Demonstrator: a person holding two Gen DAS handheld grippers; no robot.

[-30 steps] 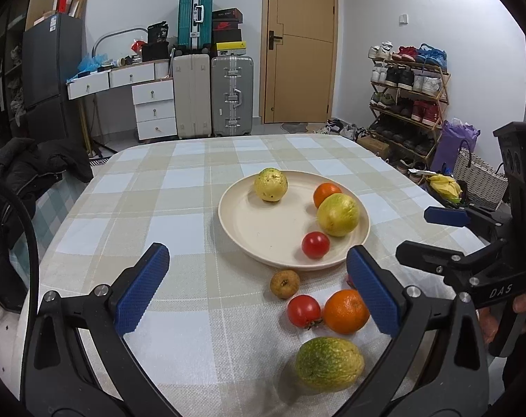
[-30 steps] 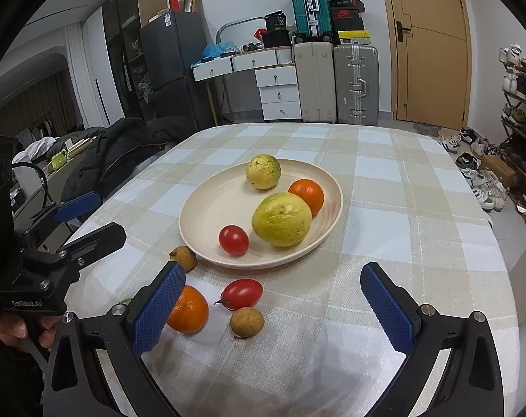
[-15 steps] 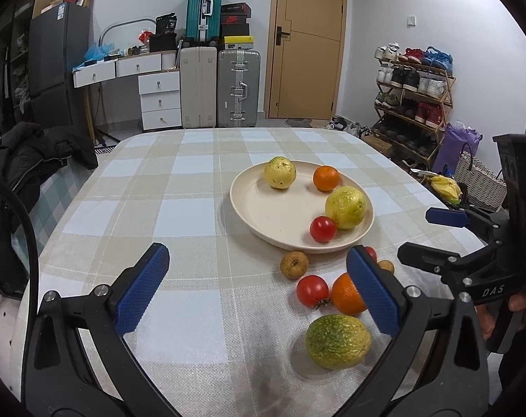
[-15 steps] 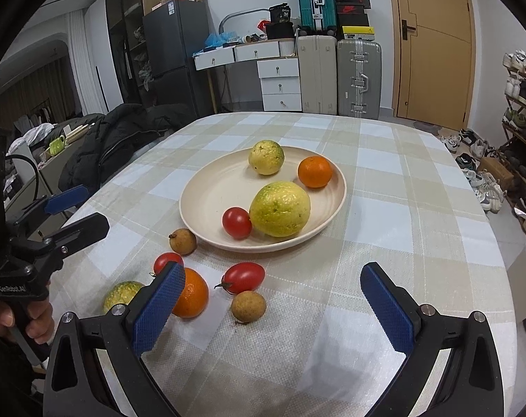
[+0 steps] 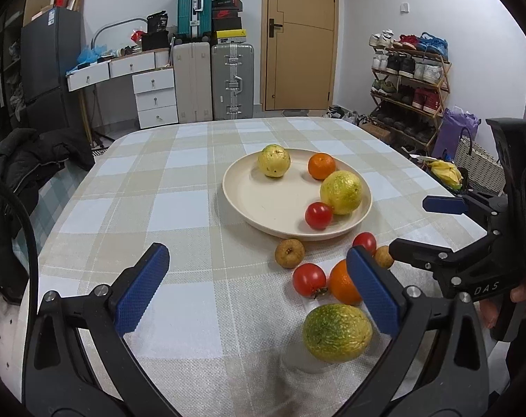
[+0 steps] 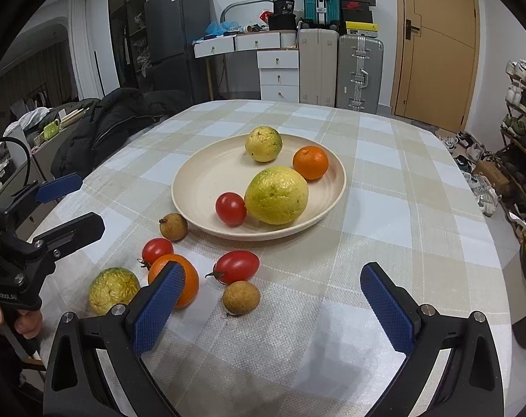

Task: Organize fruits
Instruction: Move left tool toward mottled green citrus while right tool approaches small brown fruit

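Our left gripper and right gripper are both wide open and hold nothing. Since a second ago we have pulled back – the plate looks farther away now. On it sit two yellow-green fruits, one orange and one tomato. Six more fruits lie on the checked cloth – just in front of the plate.

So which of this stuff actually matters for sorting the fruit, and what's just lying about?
In the job:
plate
fruit on the plate
loose fruit on the cloth
left claw, open
right claw, open

Lying about:
black coat
suitcases
shoe rack
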